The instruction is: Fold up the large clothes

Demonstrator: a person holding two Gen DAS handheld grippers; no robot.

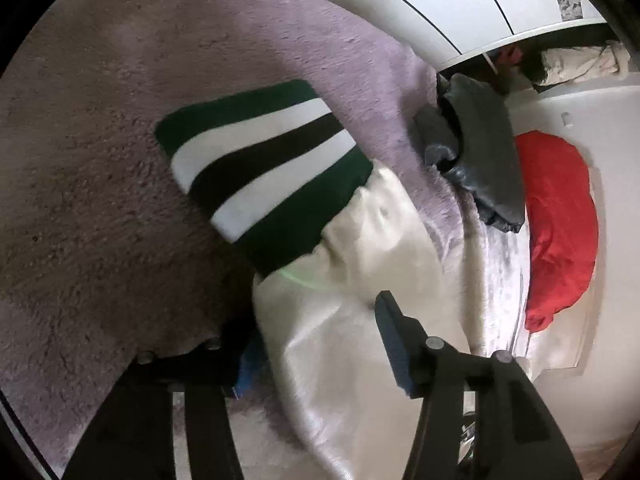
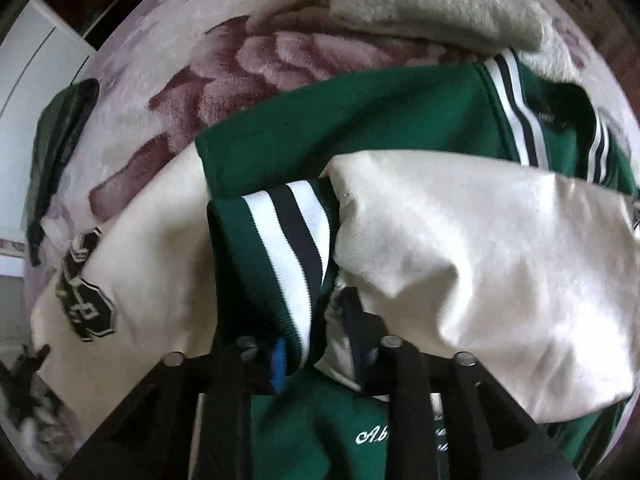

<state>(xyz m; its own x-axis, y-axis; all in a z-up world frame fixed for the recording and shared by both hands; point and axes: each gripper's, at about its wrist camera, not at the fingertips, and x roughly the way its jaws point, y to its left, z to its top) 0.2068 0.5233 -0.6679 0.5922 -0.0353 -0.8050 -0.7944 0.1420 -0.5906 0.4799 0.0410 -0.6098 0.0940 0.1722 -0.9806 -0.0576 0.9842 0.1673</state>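
Note:
A green varsity jacket with cream sleeves lies on a purple plush blanket. In the right wrist view my right gripper is shut on the striped cuff of a cream sleeve, folded across the jacket body. The other sleeve with a dark letter patch lies at the left. In the left wrist view my left gripper stands open around the other cream sleeve, just behind its striped cuff. Its left finger is mostly hidden under the fabric.
A dark grey garment and a red garment lie at the blanket's right edge by a white cabinet. A folded white fleece lies beyond the jacket. A dark green garment lies at the left.

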